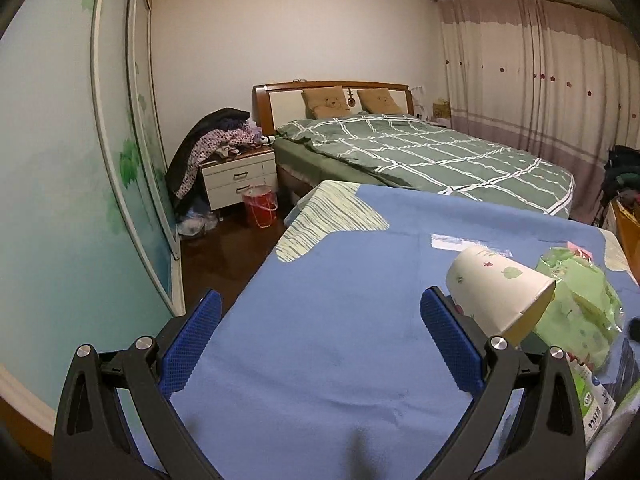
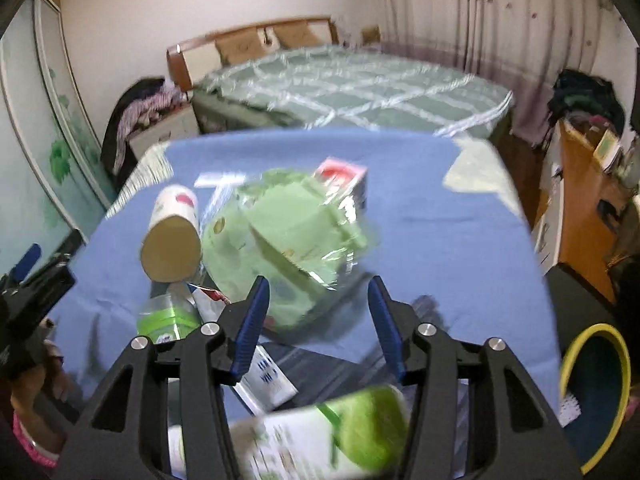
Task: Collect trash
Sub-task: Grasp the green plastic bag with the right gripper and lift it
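a: where's the trash sitting?

b: heaped on the blue cloth-covered table (image 2: 460, 216). there's a white paper cup with leaf prints (image 1: 500, 292) lying on its side, mouth toward us, touching a crinkled green plastic wrapper (image 2: 288, 232). behind the wrapper is a small red and white carton (image 2: 346, 178), and near the front a clear bottle with a green label (image 2: 168, 318) and a flat white box (image 2: 268, 384). a yellow-rimmed bin (image 2: 592, 396) stands just off the table's right edge

a: and the grippers?

b: the left gripper (image 1: 320, 340) has its jaws spread wide over bare cloth, nothing between them, and the cup sits just outside its right finger. the right gripper (image 2: 318, 320) is about half open and empty, pointed down at the green wrapper. that view is blurred, so finer detail is lost

a: how will the wrapper handle?

b: probably light, soft and slippery. it should crush under the pads, so i'd pinch a bunched fold near the middle, not a loose edge that could slide out

a: the cup?

b: light and easily dented, i'd guess. take it across the rim or the wall with a gentle squeeze, since it may roll when nudged
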`<state>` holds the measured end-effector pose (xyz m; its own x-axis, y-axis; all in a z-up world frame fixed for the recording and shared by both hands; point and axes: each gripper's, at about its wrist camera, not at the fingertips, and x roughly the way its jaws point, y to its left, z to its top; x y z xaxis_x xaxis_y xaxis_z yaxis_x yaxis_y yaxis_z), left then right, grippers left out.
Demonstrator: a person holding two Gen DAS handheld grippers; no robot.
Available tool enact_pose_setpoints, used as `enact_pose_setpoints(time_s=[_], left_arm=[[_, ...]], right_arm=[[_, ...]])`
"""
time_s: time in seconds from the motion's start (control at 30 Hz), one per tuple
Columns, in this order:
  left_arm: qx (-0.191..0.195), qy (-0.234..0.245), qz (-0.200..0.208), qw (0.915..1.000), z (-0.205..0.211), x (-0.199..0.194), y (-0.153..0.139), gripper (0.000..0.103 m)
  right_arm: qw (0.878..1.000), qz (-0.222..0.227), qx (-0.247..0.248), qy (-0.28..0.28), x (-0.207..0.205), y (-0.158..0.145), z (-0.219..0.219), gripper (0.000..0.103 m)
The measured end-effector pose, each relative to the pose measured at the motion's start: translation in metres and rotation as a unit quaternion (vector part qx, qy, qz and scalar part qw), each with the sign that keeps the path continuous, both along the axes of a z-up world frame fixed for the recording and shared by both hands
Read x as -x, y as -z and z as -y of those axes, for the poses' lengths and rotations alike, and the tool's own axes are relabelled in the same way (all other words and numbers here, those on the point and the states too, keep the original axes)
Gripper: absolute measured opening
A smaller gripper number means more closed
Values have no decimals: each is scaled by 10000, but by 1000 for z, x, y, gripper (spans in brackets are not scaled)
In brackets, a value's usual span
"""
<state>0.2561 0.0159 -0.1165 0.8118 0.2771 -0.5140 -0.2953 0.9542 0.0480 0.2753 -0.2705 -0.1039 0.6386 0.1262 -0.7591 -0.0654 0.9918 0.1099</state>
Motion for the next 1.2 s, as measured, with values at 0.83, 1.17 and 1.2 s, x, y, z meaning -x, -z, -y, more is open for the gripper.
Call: enact_pose_setpoints(time_s=[0.83,1.17,1.2], left_arm=[[21,86,-118,9999,11,1,0,98],[28,85,-120,9999,12,2,-2,98],[30,82,-124,9999,12,2,-2,98]], right_arm=[[9977,-633,32,-221,-28,13,-6,2],[9987,106,-496,58,22,-27,27,1],[9985,139,-530,78,26,-30,30,1]])
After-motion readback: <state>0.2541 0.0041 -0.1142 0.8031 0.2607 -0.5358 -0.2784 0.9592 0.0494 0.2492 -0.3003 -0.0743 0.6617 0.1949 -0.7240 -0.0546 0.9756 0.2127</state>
